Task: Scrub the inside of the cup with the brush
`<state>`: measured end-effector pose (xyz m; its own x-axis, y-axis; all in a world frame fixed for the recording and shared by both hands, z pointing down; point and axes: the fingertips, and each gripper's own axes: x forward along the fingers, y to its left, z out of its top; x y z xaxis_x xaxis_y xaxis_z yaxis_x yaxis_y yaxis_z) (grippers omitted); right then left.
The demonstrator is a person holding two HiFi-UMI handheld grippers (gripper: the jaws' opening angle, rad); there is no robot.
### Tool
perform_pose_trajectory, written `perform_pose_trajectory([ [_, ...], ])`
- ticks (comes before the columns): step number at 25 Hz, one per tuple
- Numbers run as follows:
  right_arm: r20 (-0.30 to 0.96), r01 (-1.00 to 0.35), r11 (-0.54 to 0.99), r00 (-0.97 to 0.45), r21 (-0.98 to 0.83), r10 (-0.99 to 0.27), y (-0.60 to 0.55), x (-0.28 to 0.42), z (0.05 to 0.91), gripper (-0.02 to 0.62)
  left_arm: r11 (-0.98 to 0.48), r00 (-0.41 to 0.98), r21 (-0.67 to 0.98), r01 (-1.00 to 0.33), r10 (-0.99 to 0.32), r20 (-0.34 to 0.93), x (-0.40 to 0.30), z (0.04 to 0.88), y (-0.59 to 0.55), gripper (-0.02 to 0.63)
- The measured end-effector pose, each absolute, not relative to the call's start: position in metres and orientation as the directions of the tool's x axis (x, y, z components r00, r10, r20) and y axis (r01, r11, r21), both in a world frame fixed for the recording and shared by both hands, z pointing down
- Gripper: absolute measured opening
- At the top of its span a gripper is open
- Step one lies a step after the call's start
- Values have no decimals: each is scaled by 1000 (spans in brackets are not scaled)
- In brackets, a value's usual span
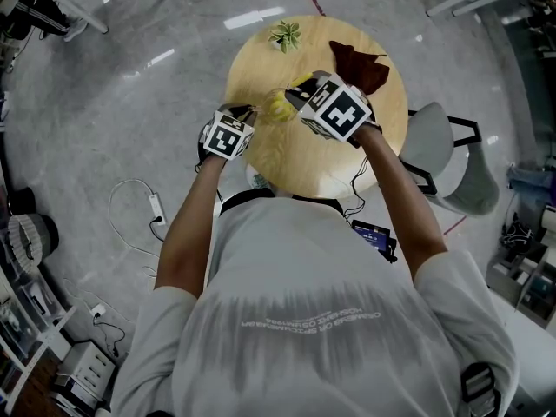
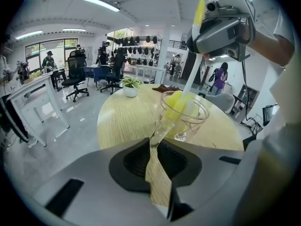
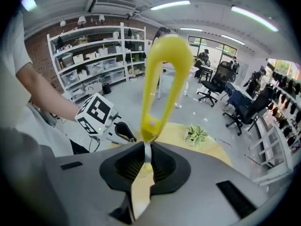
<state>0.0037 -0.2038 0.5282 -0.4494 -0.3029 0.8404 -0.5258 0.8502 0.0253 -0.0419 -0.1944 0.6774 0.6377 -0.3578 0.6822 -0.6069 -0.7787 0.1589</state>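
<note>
**Glass cup pinched at its near side, brush head already inside**

The clear glass cup (image 2: 184, 119) seems to rest on the round wooden surface (image 2: 117, 121), just ahead of the left tool (image 2: 158, 138). The jaws of this tool are clenched on the near side of the cup; wall or handle, I cannot tell. I judge the cup light, stiff, slippery and fragile, so the pinch should be firm but gentle.

The yellow-headed brush (image 2: 176, 106), with a white stem and a yellow loop handle, has its soft head inside the cup. The right tool (image 3: 146, 150) grasps it at the foot of the loop, above the cup. The thin stem may bend under pressure.

Beyond both tools are a small green potted plant (image 1: 285, 35) and a dark red cloth (image 1: 358, 66).
</note>
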Motion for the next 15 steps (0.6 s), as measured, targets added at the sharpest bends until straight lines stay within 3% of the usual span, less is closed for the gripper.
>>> perform_pose_trajectory([
  [6,779,-572,820,-527,-29,-340,-209,-12,526,55,-773,635,160,-614,-363,681,-44,678,-196,58],
  [15,798,-508,848,-569,-151,-199,-190,-18,532,57,-775,635,156,-613,-365,681,-51,677,-198,58],
])
